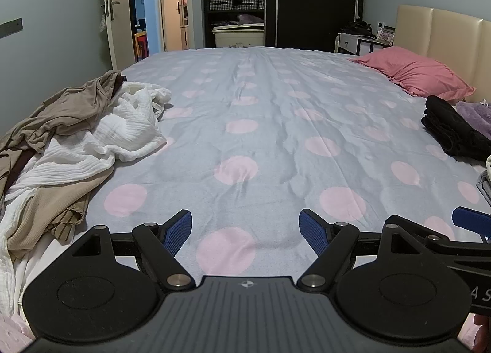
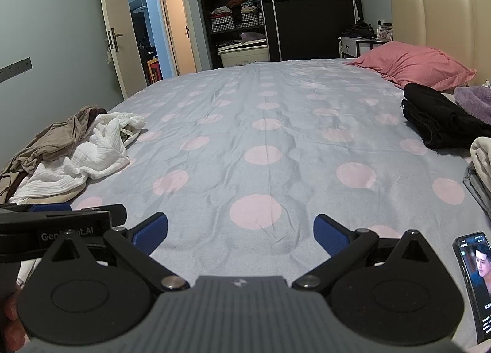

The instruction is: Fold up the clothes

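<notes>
A heap of unfolded clothes lies at the bed's left edge: a white crinkled garment and tan garments. Folded black clothes lie at the right by the pillow. More folded pale and grey items sit at the right edge. My left gripper is open and empty above the bedspread. My right gripper is open and empty too, to the right of the left one; one of its blue fingers shows in the left wrist view.
The bed has a grey spread with pink dots. A pink pillow and beige headboard are at the far right. A phone lies at the near right. A dark wardrobe and open door stand beyond.
</notes>
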